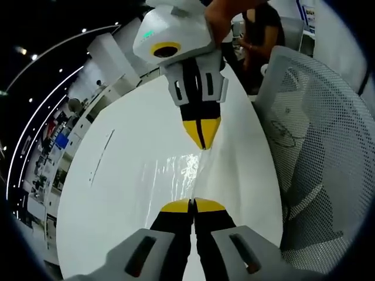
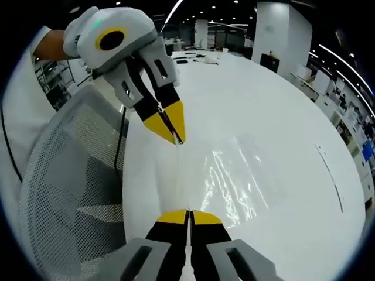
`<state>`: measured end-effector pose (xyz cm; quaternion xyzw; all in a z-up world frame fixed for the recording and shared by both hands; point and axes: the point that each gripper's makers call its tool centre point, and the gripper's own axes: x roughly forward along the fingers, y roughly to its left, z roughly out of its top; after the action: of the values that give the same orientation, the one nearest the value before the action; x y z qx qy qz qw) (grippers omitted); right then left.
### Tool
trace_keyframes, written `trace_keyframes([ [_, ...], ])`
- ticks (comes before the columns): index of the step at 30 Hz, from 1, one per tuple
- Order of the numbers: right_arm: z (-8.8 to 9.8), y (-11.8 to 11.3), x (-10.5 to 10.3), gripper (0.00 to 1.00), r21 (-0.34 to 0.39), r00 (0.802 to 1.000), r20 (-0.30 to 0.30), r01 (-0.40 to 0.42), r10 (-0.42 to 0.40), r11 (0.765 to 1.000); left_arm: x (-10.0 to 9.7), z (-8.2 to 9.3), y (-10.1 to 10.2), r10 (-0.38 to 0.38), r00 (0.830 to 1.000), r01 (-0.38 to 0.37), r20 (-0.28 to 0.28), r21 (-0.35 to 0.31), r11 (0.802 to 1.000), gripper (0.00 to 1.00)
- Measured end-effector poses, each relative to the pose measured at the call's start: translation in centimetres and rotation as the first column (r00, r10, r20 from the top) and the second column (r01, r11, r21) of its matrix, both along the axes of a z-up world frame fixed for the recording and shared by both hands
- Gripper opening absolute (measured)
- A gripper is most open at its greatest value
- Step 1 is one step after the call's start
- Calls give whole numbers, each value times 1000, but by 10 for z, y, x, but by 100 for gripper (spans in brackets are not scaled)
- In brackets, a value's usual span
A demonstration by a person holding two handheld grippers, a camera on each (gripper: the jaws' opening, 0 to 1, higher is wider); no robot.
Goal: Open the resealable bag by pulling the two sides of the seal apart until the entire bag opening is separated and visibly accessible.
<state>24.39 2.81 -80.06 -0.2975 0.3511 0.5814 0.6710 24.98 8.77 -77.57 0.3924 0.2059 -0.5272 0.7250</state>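
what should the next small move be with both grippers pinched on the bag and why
Probably draw the two grippers slowly apart. The left gripper and right gripper are each shut on the clear bag, facing each other above the white table, and its edge between them still looks unparted.

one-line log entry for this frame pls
left gripper: shut on bag edge | right gripper: shut on opposite edge | clear bag: stretched between them over white table | seal state: cannot tell

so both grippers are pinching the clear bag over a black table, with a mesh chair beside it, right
Not quite: the table is white, not black, as the right gripper view shows. The rest holds: the left gripper and right gripper are each shut on the clear bag, and a mesh chair stands beside the table.
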Motion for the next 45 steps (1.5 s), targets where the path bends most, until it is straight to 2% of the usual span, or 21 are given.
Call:
trace_keyframes([
  [10,8,-4,6,0,-4,999,42,1,-1,1000,3,4,-2,0,1000,0,24,7,1000,0],
  [23,8,0,4,0,2,999,33,2,-2,1000,2,4,2,6,999,-6,32,11,1000,0],
  [31,4,-1,2,0,-15,1000,15,20,-19,1000,1,3,7,14,1000,-15,25,6,1000,4],
  [38,0,5,1,0,-34,999,6,35,-35,999,0,10,9,20,999,-19,49,-16,1000,18],
  [45,-2,15,4,0,-49,999,4,48,-48,998,-5,17,1,-19,997,20,79,-15,1000,15],
])
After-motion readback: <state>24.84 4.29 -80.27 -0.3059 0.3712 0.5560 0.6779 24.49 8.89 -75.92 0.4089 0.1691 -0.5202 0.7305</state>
